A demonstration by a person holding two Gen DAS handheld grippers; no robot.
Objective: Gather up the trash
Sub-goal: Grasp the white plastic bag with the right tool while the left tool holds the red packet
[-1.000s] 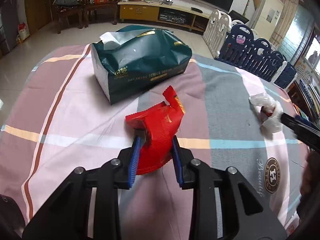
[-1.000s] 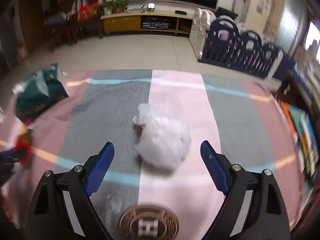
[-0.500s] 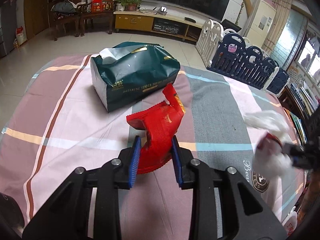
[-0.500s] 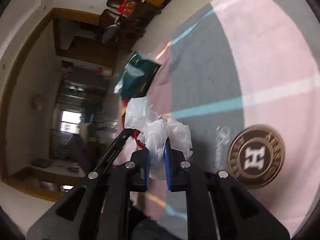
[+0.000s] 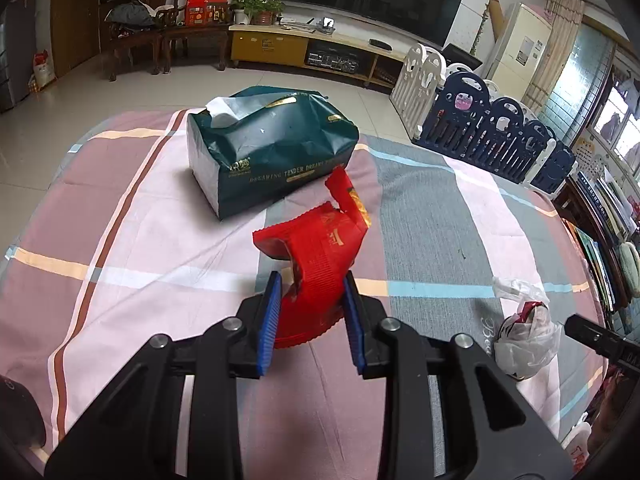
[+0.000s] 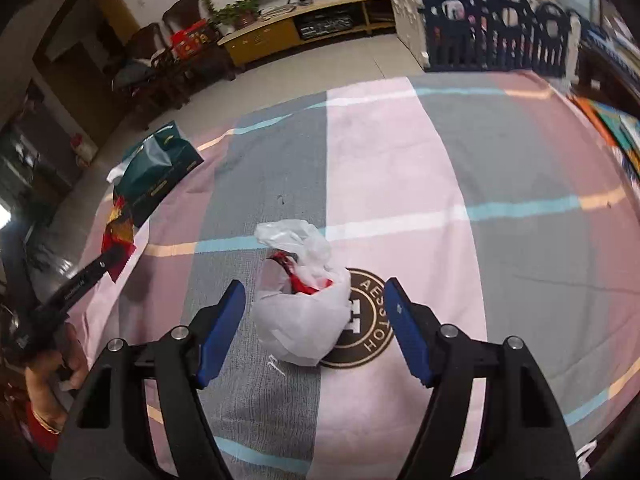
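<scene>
The left claw is clamped on a red wrapper above the table. The right claw is spread wide around a white plastic bag lying on the tablecloth.

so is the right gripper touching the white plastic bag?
Apart. The right wrist view shows the right gripper open, tablecloth visible between each blue finger and the white plastic bag.
</scene>
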